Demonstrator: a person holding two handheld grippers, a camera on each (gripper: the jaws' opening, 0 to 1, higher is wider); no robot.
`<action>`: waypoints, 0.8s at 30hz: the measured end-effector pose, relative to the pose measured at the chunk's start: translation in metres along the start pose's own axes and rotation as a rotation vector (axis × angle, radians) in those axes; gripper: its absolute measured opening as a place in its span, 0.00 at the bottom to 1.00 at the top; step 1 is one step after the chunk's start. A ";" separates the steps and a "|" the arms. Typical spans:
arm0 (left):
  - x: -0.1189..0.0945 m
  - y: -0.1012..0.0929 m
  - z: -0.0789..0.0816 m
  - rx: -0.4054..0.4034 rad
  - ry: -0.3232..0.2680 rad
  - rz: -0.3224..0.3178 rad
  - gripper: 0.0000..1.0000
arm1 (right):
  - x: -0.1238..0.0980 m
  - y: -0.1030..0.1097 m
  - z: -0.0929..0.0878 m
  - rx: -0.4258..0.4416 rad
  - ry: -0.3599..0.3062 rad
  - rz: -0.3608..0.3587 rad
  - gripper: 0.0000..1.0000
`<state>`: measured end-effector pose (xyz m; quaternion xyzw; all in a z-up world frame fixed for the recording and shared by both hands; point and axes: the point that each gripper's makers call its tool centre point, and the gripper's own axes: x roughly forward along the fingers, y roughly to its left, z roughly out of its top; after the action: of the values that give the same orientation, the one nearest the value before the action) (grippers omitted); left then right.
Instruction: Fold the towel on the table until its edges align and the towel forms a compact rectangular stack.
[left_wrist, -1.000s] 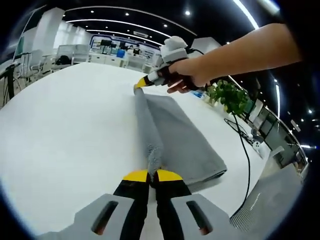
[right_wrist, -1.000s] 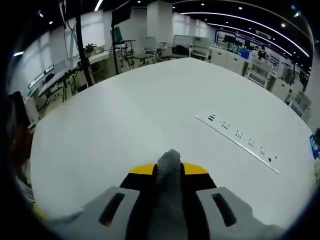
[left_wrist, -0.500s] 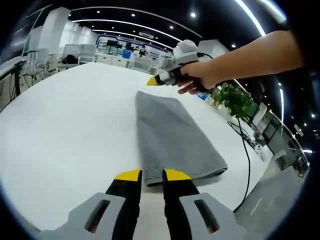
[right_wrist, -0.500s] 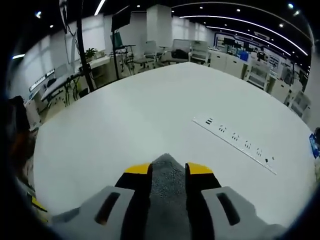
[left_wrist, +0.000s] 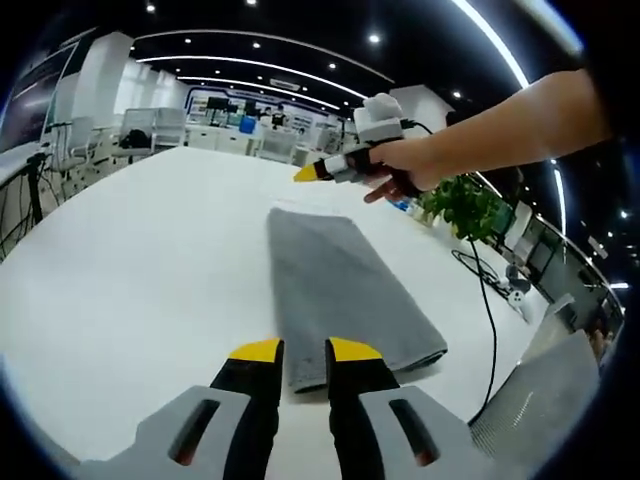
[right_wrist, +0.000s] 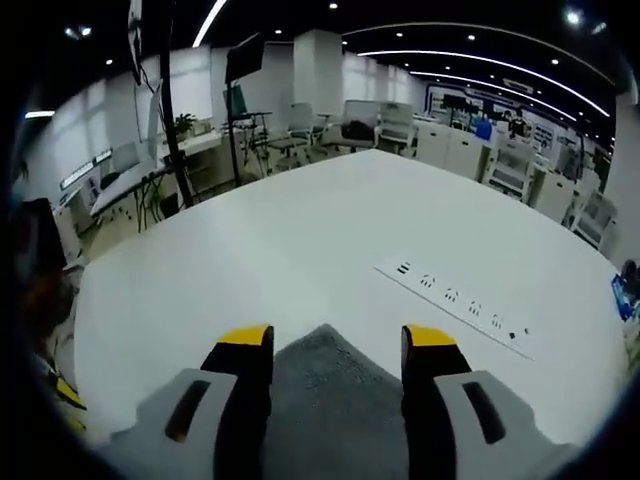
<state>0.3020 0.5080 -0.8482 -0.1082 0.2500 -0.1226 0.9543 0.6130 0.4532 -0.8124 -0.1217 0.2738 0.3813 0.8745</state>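
In the left gripper view, the grey towel lies folded into a long strip down the centre of the white worktop, its near end just beyond the left tool, whose yellow-tipped jaws stand slightly apart, holding nothing. At the upper centre of that view the right tool, held by a hand, hovers above the towel's far end; its jaw state cannot be told there. A potted plant sits at the right edge. In the right gripper view, the right tool is spread wide with a towel corner lying between its jaws at lower centre. A white power strip lies right of centre.
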 end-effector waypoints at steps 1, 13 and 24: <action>-0.001 0.000 0.003 0.003 -0.003 0.000 0.17 | -0.003 -0.003 0.001 0.001 -0.007 0.001 0.54; 0.000 -0.004 0.029 0.098 -0.043 0.001 0.31 | -0.054 -0.021 0.012 0.111 -0.101 -0.042 0.63; 0.001 -0.001 0.033 0.165 -0.026 -0.006 0.50 | -0.096 -0.014 0.035 0.168 -0.213 -0.033 0.73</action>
<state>0.3192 0.5113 -0.8204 -0.0315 0.2261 -0.1440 0.9629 0.5828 0.4007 -0.7285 -0.0116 0.2083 0.3533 0.9120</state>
